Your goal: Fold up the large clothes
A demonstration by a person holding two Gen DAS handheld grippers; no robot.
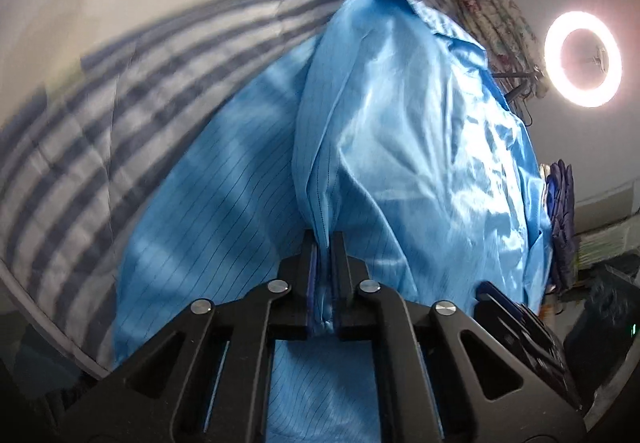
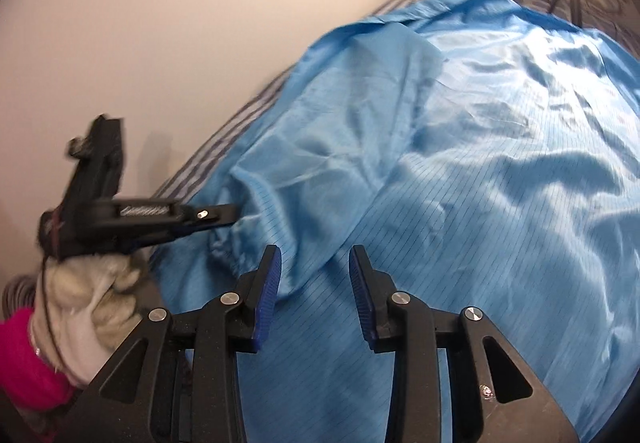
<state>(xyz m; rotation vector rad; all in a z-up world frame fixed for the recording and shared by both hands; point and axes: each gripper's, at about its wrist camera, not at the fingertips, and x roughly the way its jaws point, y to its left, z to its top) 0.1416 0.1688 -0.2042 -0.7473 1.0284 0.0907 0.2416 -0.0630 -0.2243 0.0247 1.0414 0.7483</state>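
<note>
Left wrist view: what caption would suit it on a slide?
Left gripper shut on a fold of the blue garment, lifting it above the striped bedsheet.

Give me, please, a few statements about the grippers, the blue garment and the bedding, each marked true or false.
1. The left gripper is shut on a fold of the light blue garment. True.
2. The right gripper grips the garment too. False: its fingers stand apart above the cloth, holding nothing.
3. The garment lies on a striped bedsheet. True.
4. The garment is plain red. False: it is light blue with thin dark lines.
5. A lit ring light shows in the left wrist view. True.
</note>
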